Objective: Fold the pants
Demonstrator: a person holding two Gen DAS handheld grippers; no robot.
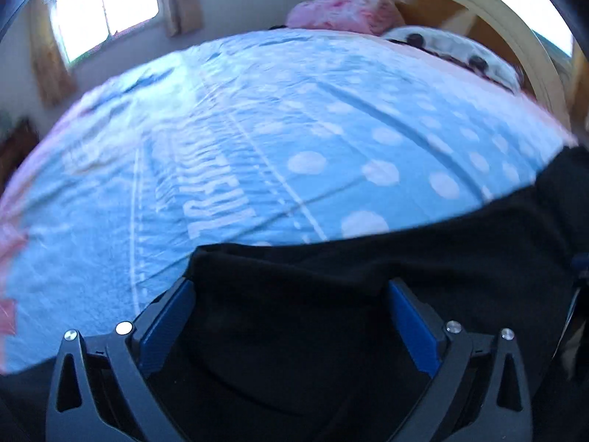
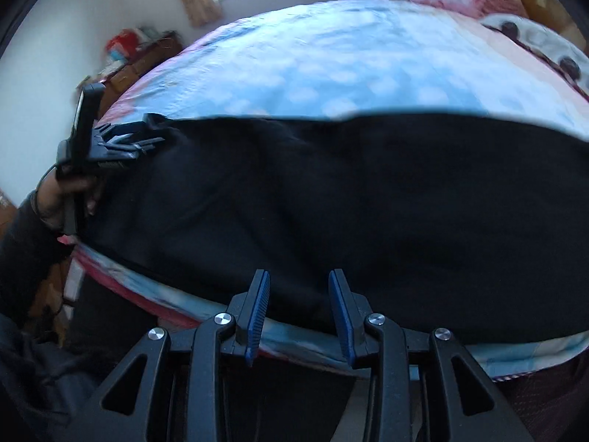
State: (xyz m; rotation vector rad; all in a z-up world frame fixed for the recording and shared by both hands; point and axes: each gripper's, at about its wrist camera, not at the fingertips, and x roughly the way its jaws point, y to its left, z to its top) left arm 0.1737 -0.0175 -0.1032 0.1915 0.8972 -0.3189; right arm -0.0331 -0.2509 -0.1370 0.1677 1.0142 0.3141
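The pants lie spread black across the near edge of the bed, right ahead of both my tools. My right gripper is spread apart, its blue pads hovering just short of the cloth's near hem, nothing between them. My left gripper is spread wide too, and black cloth fills the whole gap between its fingers; whether the pads touch the fabric I cannot tell.

Only the right wrist view shows the garment whole, running as one dark band from my left tool across to the far right, where it is cut off by the frame. It also catches my left hand wrapped round the handle, sleeve dark, tool pointing in over the cloth's left end. The left wrist view gives me only that end, a corner of it ahead and cloth trailing off to the right.

Beyond the pants, the blue bedsheet with pale dots and white lettering, too blurred to read. Farther out, a pink pillow by the wooden headboard, and a white plush with dark spots. Folds in the black fabric are hard to make out.
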